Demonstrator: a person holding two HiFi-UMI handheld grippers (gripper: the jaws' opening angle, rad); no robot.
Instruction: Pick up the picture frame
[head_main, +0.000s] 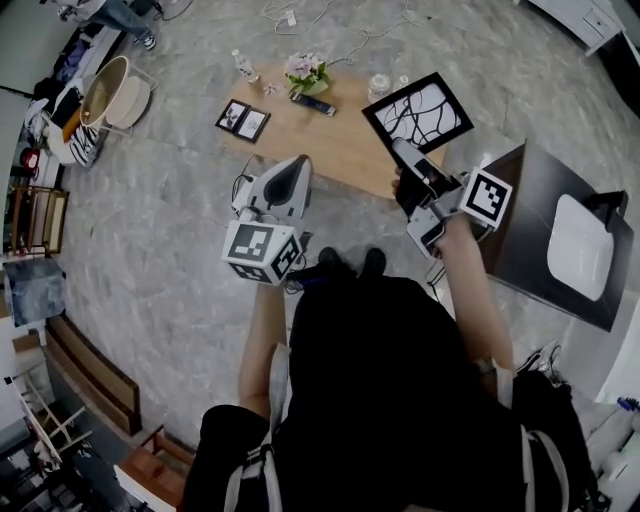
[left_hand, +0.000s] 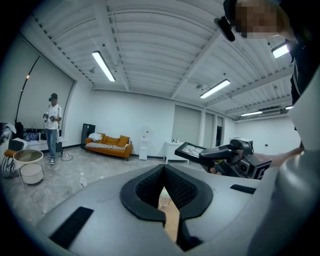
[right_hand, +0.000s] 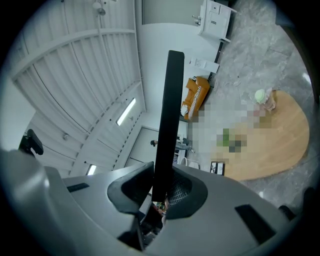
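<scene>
The picture frame (head_main: 420, 110), black with a white panel of black branching lines, hangs in the air over the right end of the wooden table (head_main: 340, 150). My right gripper (head_main: 403, 152) is shut on its near edge. In the right gripper view the frame (right_hand: 170, 110) stands edge-on as a dark bar between the pads. My left gripper (head_main: 297, 166) hovers lower left of it, over the table's near edge, shut with nothing in it. From the left gripper view (left_hand: 164, 171) the frame (left_hand: 189, 149) shows held up at the right.
On the table lie a small double photo frame (head_main: 243, 120), a flower bunch (head_main: 306, 72), a dark remote (head_main: 313, 104), a bottle (head_main: 246, 66) and a glass (head_main: 379, 84). A dark side table (head_main: 535, 200) stands right. A person (left_hand: 52, 125) stands far left near an orange sofa (left_hand: 107, 146).
</scene>
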